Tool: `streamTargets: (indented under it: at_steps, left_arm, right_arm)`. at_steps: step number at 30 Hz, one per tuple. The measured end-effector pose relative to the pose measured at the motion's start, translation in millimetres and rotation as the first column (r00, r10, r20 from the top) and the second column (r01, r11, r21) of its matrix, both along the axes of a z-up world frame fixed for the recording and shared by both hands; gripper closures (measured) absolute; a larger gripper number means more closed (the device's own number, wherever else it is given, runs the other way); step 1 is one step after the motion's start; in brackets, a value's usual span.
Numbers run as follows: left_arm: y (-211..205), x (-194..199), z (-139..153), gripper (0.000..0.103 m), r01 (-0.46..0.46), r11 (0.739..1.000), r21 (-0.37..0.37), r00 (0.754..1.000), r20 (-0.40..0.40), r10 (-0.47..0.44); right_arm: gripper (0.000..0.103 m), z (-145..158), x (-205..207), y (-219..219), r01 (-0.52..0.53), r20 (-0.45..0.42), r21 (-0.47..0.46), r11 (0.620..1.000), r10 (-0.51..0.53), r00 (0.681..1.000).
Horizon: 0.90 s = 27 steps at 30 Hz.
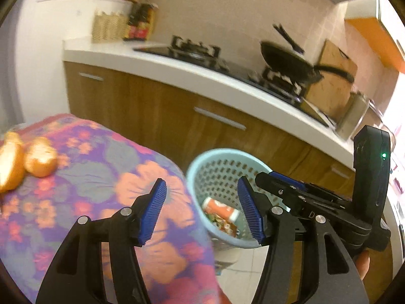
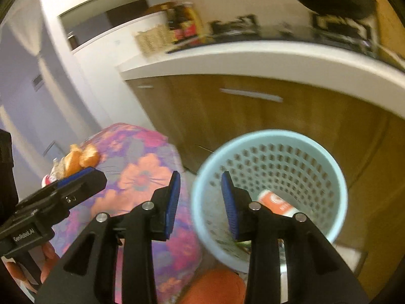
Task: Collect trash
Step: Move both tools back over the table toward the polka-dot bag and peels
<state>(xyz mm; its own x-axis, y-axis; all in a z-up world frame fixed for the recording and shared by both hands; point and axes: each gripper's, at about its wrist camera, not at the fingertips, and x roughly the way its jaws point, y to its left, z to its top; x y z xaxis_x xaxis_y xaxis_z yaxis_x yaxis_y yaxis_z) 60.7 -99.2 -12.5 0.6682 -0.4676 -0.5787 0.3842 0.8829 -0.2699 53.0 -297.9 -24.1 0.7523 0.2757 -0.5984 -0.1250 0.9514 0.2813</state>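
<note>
A light blue perforated waste basket (image 1: 222,162) (image 2: 326,152) stands on the floor beside a table with a floral cloth (image 1: 101,177) (image 2: 141,177). Inside it lie an orange and white package (image 1: 220,209) (image 2: 276,201) and other wrappers. My left gripper (image 1: 202,212) is open and empty, over the table edge and the basket rim. My right gripper (image 2: 201,202) is open and empty, at the basket's near rim; it also shows at the right of the left wrist view (image 1: 278,187). Orange peel pieces (image 1: 38,159) (image 2: 83,158) lie on the cloth's far left.
A wooden cabinet (image 1: 177,111) with a white countertop (image 1: 202,73) runs behind the basket, holding a gas stove (image 1: 197,50), a black wok (image 1: 288,60), bottles (image 1: 141,20) and a wicker basket (image 1: 108,25). A wrapped item (image 2: 54,172) lies near the peels.
</note>
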Motion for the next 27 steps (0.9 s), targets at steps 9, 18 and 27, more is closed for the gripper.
streamTargets:
  at_steps: [9,18,27]
  left_arm:
    - [112.0,-21.7,24.9,0.048,-0.165,0.984,-0.070,0.984,0.059,0.169]
    - [223.5,-42.7,20.2,0.048,-0.357,0.933,-0.048,0.930,0.079,0.360]
    - [284.1,-30.6,-9.0,0.048,-0.425,0.904,-0.053,0.905,0.010,0.426]
  right_arm:
    - [0.073,33.8,13.5,113.2,-0.195,0.061,-0.128,0.972,0.204,0.977]
    - [0.073,29.9,40.4,218.4,-0.323,0.057,-0.221,0.920,0.343,0.937]
    - [0.073,9.2,93.4,266.8,-0.286,0.099,-0.248,0.926,0.318,0.943]
